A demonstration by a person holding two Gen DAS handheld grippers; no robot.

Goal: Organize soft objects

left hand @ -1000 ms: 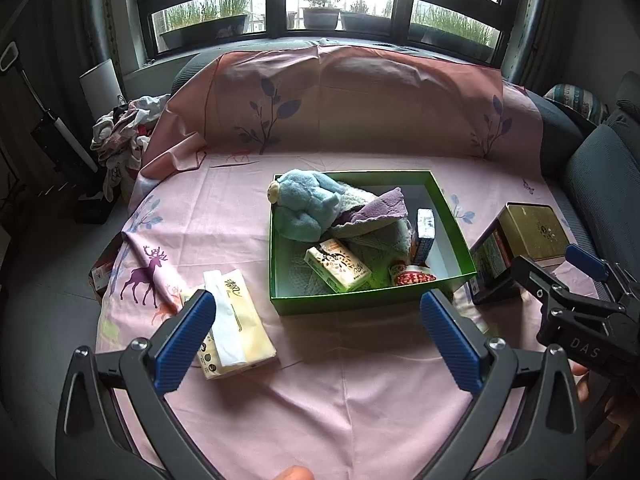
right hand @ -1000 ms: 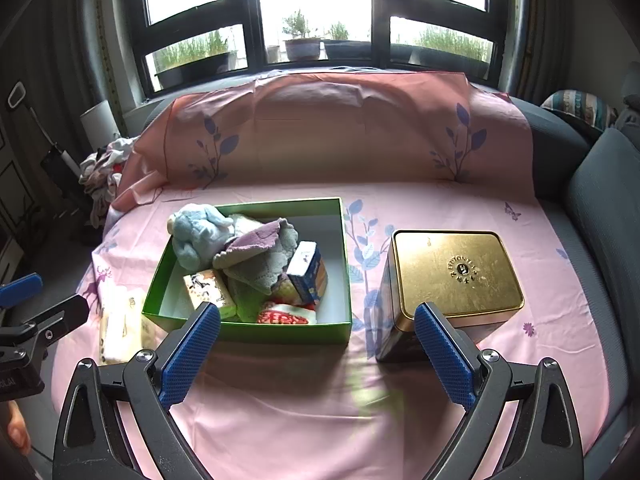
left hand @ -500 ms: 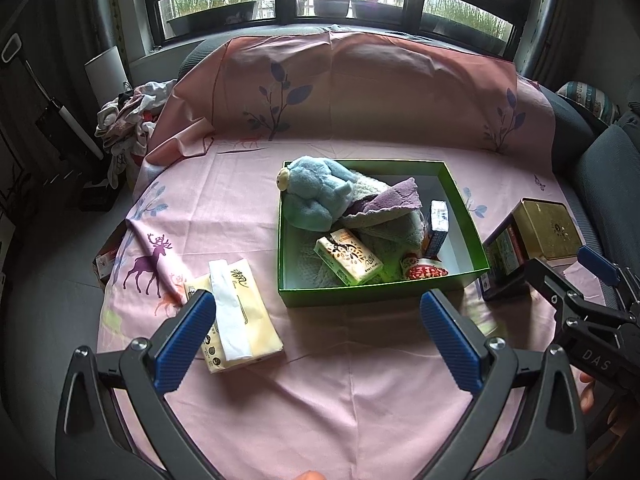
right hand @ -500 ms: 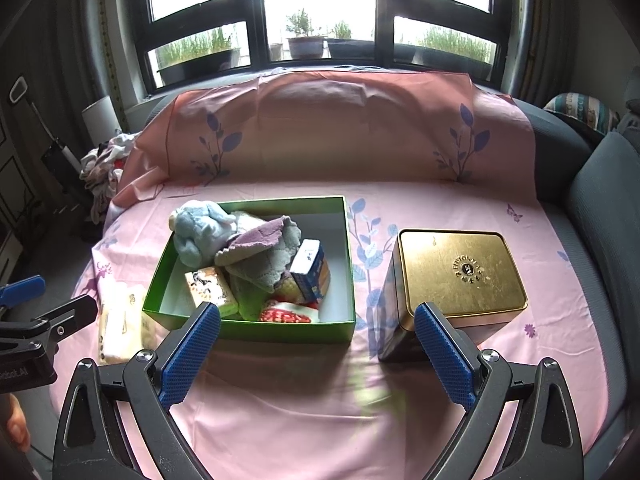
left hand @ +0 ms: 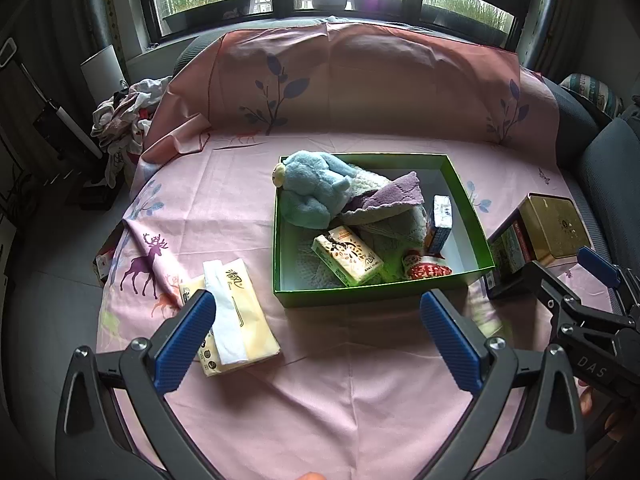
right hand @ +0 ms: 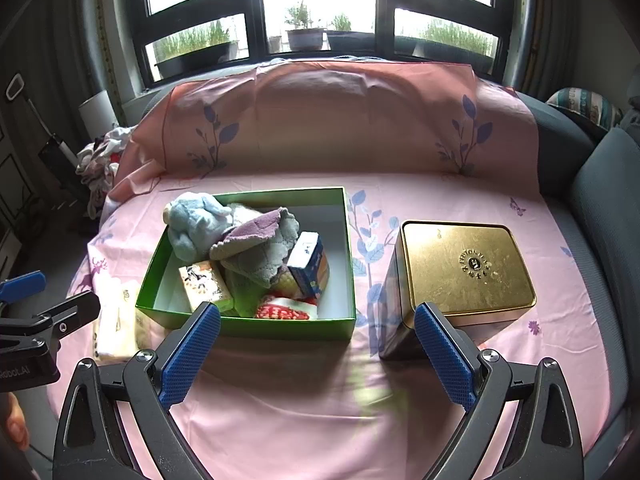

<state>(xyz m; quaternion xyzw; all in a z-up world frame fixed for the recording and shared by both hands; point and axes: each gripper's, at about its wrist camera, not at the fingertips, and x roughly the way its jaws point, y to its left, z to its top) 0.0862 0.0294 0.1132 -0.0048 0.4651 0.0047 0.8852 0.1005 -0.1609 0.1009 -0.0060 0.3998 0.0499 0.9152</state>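
Left gripper [left hand: 316, 320] hovered above pink-clothed surface [left hand: 320, 380], fingers [left hand: 184, 340] spread wide, gripping nothing. Tissue pack [left hand: 234, 318] lay flat just beside left finger. Green box [left hand: 380, 296] sat just ahead, holding blue plush toy [left hand: 312, 192] and purple towel [left hand: 396, 198]. Right gripper [right hand: 318, 348] likewise spread and unloaded, green box ahead-left, gold tin [right hand: 464, 268] ahead-right.

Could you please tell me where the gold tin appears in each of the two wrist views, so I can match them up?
Left wrist view: the gold tin sits at the far right edge, just right of the green box.
Right wrist view: the gold tin is right of centre, beside the green box, close above the right gripper's right-hand finger.
Shared landmark: the green box with the blue plush toy in its far left corner.
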